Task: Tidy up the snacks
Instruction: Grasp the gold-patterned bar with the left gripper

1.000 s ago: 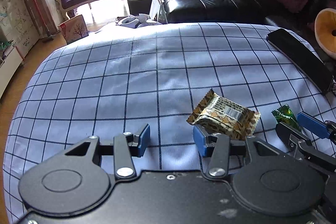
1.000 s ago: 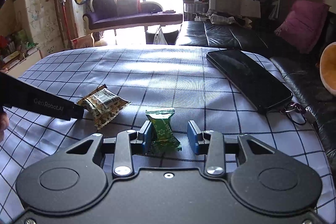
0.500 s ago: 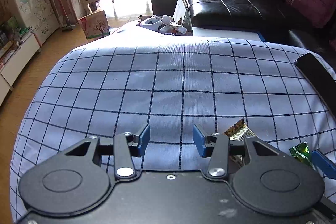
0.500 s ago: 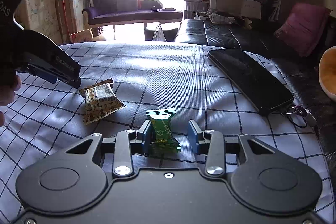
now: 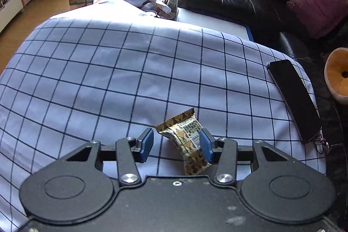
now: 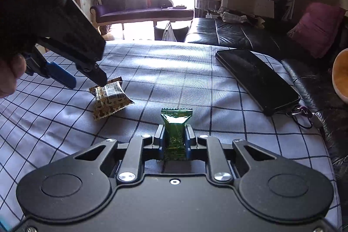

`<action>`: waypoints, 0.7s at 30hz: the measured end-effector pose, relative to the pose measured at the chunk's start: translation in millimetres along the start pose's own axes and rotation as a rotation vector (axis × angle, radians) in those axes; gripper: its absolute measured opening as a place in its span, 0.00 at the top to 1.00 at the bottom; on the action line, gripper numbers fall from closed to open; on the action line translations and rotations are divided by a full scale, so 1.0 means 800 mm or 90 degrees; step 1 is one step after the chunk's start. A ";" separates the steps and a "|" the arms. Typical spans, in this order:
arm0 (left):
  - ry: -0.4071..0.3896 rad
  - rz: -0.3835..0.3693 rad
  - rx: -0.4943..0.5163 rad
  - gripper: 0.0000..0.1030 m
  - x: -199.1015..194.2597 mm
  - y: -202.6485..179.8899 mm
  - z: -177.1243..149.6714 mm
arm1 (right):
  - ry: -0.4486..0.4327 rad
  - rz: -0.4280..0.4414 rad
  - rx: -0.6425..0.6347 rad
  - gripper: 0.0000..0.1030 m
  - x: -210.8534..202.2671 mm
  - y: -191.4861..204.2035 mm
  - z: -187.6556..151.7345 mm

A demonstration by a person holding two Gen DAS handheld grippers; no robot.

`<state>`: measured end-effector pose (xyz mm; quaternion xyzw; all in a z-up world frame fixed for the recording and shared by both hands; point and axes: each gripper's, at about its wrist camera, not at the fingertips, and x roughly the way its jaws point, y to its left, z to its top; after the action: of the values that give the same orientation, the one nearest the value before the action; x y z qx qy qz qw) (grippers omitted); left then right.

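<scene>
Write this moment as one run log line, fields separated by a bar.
left gripper: open around gold snack | right gripper: shut on green snack | phone: on checked cloth

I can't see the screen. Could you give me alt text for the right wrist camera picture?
The right tool is shut on a green snack packet just above a blue checked cloth. To its left, the open left tool hangs over a brown and gold snack packet lying on the cloth. A black phone lies to the right.
</scene>
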<state>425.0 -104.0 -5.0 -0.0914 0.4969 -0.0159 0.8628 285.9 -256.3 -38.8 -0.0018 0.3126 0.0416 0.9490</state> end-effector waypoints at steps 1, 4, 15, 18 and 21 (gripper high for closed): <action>0.004 0.002 -0.008 0.54 0.003 -0.003 0.001 | 0.002 0.002 0.000 0.75 -0.003 -0.002 -0.001; -0.003 0.024 -0.014 0.54 0.011 -0.011 0.004 | 0.003 0.005 0.003 0.75 -0.010 -0.005 -0.004; -0.011 0.059 -0.010 0.49 0.022 -0.029 0.004 | 0.007 0.004 0.015 0.75 -0.019 -0.011 -0.015; -0.008 0.070 0.000 0.49 0.028 -0.031 0.002 | 0.008 0.005 0.020 0.75 -0.021 -0.010 -0.015; -0.005 0.074 0.015 0.49 0.033 -0.032 -0.001 | 0.009 0.005 0.021 0.75 -0.021 -0.011 -0.016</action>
<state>439.1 -132.6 -23.6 -0.0525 0.4975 0.0289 0.8654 265.7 -266.4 -39.3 0.0151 0.3197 0.0398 0.9466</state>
